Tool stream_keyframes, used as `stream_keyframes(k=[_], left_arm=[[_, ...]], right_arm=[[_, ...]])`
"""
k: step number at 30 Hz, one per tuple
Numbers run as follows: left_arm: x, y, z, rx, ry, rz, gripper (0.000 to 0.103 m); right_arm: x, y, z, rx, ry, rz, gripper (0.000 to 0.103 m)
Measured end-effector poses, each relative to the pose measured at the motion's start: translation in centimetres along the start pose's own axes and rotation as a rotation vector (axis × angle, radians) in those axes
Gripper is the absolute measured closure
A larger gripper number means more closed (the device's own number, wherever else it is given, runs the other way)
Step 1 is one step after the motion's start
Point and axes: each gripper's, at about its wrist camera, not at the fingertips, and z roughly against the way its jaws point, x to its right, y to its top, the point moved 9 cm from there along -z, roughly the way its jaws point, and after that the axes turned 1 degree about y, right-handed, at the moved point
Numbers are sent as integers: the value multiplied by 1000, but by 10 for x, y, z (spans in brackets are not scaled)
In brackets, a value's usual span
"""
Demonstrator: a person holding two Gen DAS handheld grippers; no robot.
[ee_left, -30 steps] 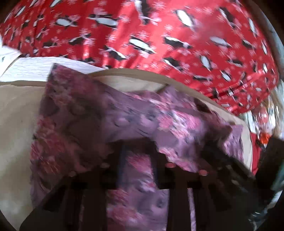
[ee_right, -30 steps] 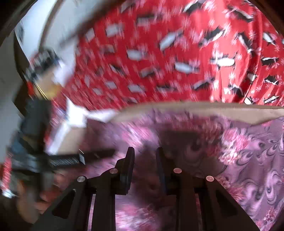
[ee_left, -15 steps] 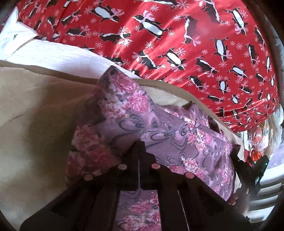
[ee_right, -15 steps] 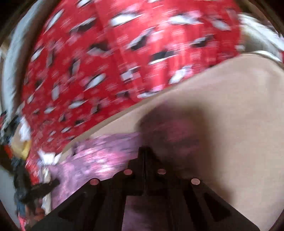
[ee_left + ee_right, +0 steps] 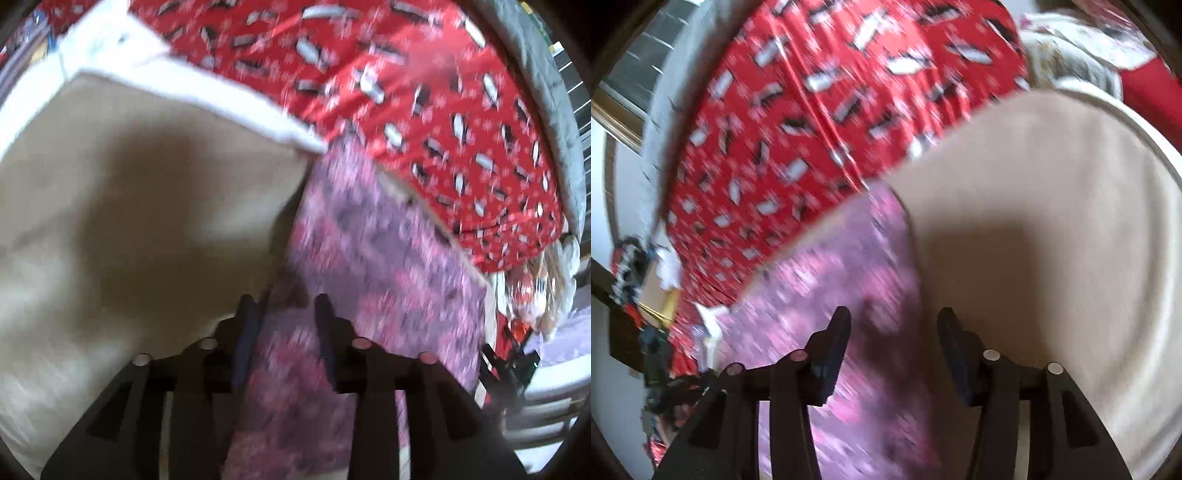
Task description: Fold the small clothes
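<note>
Red penguin cloth (image 5: 424,92) fills the back, behind a soft cream blanket (image 5: 129,221). On the blanket lies a small purple cloth with pink flowers (image 5: 388,258), flat and blurry. The left gripper (image 5: 286,314) has its fingers a little apart, with the purple cloth between them. The right gripper (image 5: 892,325) is spread wide over the cloth's edge (image 5: 831,295), holding nothing.

We saw a beige cloth (image 5: 129,206) covering the work surface, white-edged (image 5: 207,99) at its far side. Behind it lay a red sheet (image 5: 820,122) printed with penguins. A grey blanket (image 5: 554,110) bordered that sheet.
</note>
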Motion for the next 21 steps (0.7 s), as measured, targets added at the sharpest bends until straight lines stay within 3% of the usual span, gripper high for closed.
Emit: stream_keyframes(k=[2, 4, 8, 11, 14, 15, 17, 19, 20, 21], left_arm=[[-6, -16, -15, -50, 41, -8, 61], [-5, -19, -16, -11, 72, -21, 61], [-4, -18, -18, 10, 138, -10, 65], [-6, -19, -15, 11, 142, 7, 65], [-5, -34, -7, -7, 96, -9, 65], [-3, -42, -2, -6, 71, -19, 65], [0, -57, 3, -3, 49, -37, 65], [2, -72, -2, -21, 69, -55, 65], [1, -76, -5, -24, 84, -59, 65], [-1, -80, -7, -22, 103, -62, 65]], right_arm=[[1, -12, -5, -15, 13, 9, 51], [-11, -15, 1, -6, 34, 76, 98], [-26, 1, 22, 84, 28, 167, 98], [0, -9, -2, -41, -59, 123, 94], [3, -14, 15, -1, -7, 70, 80], [4, -18, 23, 10, 21, 48, 64], [8, -33, 38, 10, 52, 25, 50], [15, -54, 41, -26, 36, 46, 50], [15, -65, 35, -68, 39, 58, 58], [11, -72, 36, -88, 47, 90, 92]])
